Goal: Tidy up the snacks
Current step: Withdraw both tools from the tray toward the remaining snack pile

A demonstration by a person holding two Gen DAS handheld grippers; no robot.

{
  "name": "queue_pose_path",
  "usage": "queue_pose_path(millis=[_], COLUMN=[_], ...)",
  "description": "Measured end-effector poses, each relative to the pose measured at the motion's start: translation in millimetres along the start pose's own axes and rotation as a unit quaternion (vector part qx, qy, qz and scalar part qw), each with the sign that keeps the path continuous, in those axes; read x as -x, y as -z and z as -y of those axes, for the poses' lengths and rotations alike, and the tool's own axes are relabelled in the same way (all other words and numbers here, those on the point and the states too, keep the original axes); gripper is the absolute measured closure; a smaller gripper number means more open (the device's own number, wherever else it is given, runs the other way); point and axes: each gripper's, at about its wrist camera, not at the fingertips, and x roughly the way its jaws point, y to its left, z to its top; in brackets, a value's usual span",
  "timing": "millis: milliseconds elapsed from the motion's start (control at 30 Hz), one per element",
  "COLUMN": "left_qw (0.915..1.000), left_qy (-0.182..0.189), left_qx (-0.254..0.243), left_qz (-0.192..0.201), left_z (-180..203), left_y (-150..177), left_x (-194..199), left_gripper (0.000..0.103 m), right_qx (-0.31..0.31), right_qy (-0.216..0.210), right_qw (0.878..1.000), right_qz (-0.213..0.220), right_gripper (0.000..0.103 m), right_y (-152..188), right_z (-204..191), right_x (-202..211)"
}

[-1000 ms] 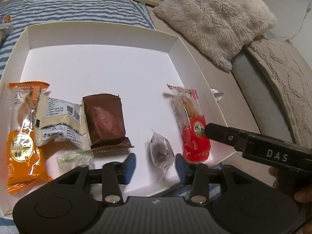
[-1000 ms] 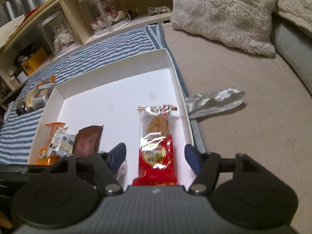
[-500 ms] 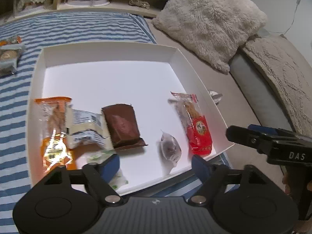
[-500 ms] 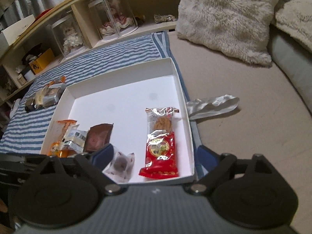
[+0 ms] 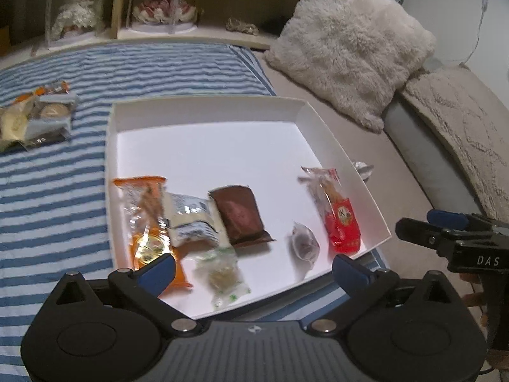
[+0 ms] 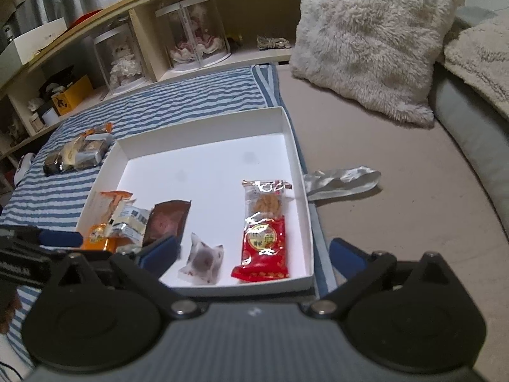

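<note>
A white shallow box (image 5: pixel 206 108) (image 6: pixel 203 121) lies on a blue striped cloth. Along its near side lie an orange packet (image 5: pixel 143 213), a white packet (image 5: pixel 191 222), a brown packet (image 5: pixel 238 213), a small clear green-marked candy (image 5: pixel 222 273), a clear dark sweet (image 5: pixel 303 243) (image 6: pixel 203 261) and a red packet (image 5: pixel 342 219) (image 6: pixel 264 235). My left gripper (image 5: pixel 253 270) is open and empty above the box's near edge. My right gripper (image 6: pixel 253 253) is open and empty at the box's near right corner.
Several loose snack packets (image 5: pixel 35 117) (image 6: pixel 78 156) lie on the striped cloth left of the box. A crumpled silver wrapper (image 6: pixel 343 180) lies right of the box. A fluffy pillow (image 5: pixel 346 54) and a shelf with doll cases (image 6: pixel 191 31) stand behind.
Both grippers have pulled back and up from the box and opened wider. The dark sweet and the red packet stay in the box.
</note>
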Motion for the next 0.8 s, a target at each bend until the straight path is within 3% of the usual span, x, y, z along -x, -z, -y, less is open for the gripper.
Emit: queue_pose_path(millis=[433,800], left_qw=[0.9988,0.9937], left_qy=[-0.029,-0.068], left_qx=[0.013,0.042], left_qz=[0.038,0.079], left_z=[-52,-122], left_y=[-5,-12], left_x=[44,82], left_gripper=[0.0,0.0], right_qx=[0.027,0.047], right_qy=[0.028,0.009], right_qw=[0.999,0.998], right_qz=[0.016,0.042], right_gripper=[0.0,0.001], right_y=[-8,-31], right_z=[-26,-77], right_x=[16,9])
